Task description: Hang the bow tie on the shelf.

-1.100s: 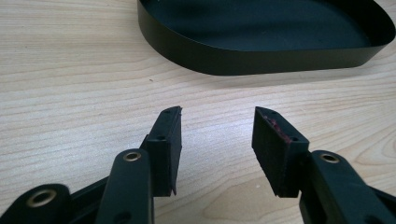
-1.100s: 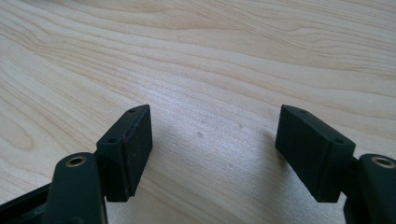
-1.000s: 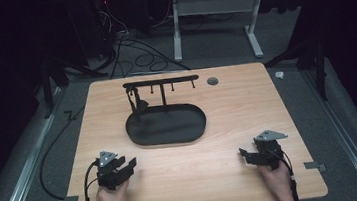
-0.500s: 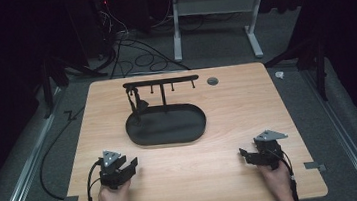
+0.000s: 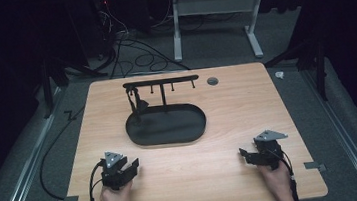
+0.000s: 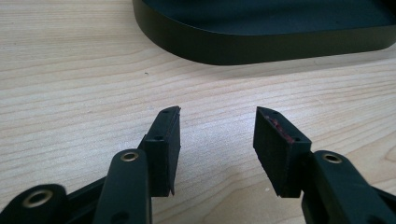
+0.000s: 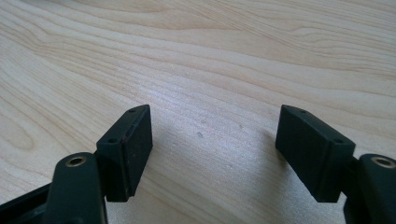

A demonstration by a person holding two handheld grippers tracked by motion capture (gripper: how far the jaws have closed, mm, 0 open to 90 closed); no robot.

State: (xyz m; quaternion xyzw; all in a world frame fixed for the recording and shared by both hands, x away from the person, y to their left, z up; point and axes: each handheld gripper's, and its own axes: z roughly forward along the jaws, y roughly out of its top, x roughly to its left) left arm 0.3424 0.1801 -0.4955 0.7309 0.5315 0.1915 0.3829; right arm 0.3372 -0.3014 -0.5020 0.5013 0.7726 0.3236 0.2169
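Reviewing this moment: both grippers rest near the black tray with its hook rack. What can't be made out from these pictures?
- What hangs at the left end of the hook rack: high view, small and dark against the black tray.
- Tray's inside and far rim: left gripper view, cut off by the top edge.
- Small white thing beside the table: high view, too small to identify.
- Room beyond the table: high view, in darkness.

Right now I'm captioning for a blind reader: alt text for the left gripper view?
Two open black jaws of the left gripper hover over a light wooden table with nothing between them. Beyond them sits the rounded edge of a black tray.
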